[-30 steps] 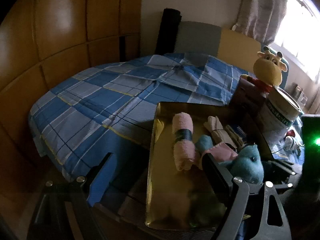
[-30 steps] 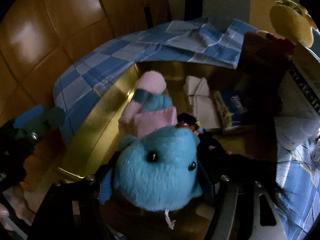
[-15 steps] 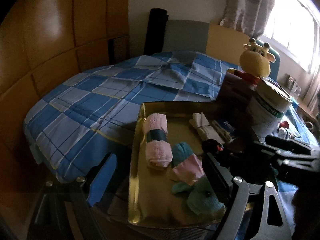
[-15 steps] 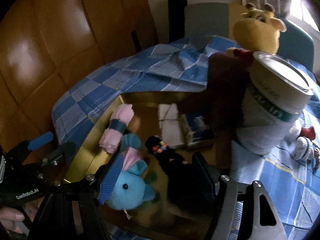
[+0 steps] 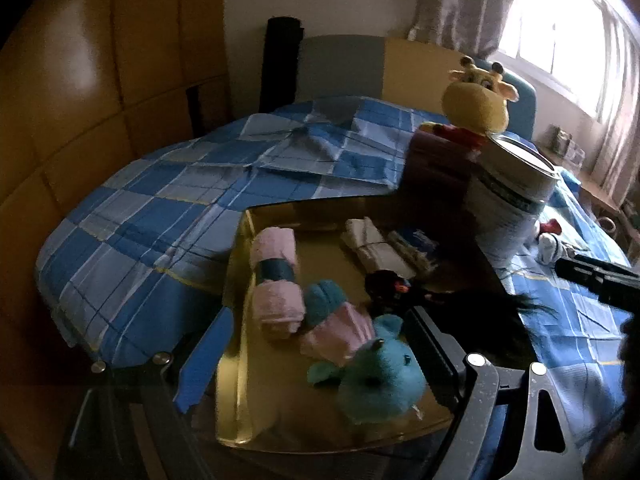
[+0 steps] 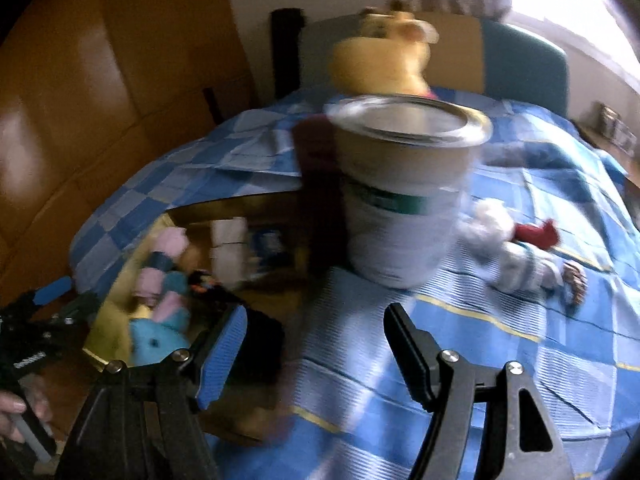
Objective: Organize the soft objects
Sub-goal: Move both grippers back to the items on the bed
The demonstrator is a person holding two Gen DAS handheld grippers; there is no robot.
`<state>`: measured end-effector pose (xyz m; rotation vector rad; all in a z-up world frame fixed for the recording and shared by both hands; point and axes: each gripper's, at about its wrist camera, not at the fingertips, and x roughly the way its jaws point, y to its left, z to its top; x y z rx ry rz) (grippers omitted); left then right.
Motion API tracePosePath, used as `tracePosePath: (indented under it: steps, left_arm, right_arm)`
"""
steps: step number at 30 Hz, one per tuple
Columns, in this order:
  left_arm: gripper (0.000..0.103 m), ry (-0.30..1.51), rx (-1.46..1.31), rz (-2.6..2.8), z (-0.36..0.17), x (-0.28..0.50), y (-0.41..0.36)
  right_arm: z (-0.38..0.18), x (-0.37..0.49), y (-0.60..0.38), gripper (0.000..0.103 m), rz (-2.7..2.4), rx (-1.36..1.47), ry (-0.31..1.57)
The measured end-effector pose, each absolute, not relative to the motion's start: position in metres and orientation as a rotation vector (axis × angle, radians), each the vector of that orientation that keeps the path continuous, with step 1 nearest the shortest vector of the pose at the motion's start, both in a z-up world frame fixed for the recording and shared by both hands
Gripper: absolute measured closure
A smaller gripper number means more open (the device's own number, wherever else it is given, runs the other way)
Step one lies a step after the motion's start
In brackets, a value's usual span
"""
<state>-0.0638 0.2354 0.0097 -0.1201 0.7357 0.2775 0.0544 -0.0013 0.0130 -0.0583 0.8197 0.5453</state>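
Right gripper (image 6: 316, 344) has released the blue plush (image 5: 380, 380), now lying in the gold tray (image 5: 236, 360) at 7 o'clock; left gripper (image 5: 316, 356) stays open, empty.

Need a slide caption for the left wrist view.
Blue plush toy and rolled pink towel lie in gold tray on checked bed.
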Motion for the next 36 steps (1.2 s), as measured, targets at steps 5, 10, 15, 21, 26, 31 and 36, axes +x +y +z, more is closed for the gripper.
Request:
tracePosePath:
  steps: [5,10,15,21,26,31,36]
  left_arm:
    - [0.015,0.733,-0.071,0.232,0.013,-0.057,0.216]
    - [0.015,0.737,-0.021,0.132,0.018,-0.047,0.186]
    - [0.015,0.764,0.023,0.026,0.016,-0.037,0.149]
    - [0.015,0.803,0.076,-0.109,0.009,-0.023,0.099]
    - [0.015,0.8,0.132,-0.212,0.012,-0.007,0.055]
    - [0.015,0.836,0.159,-0.252,0.003,0.016,0.025]
    - [0.02,0.849,0.216,-0.297,-0.009,0.037,-0.003]
  right_arm:
    - [0.013,0.074,-0.055,0.031,0.411,-0.028,0.826]
    - [0.015,0.101,-0.122,0.031,0.232,0.027,0.824]
    - [-0.002,0.132,-0.201,0.031,-0.022,0.119,0.833]
    - [-0.03,0.137,-0.284,0.031,-0.182,0.483,0.895]
    - [-0.043,0.133,-0.3,0.031,-0.187,0.616,0.936]
    - [-0.047,0.134,-0.299,0.031,-0.167,0.652,0.959]
    - [-0.048,0.135,-0.296,0.031,-0.143,0.657,0.972]
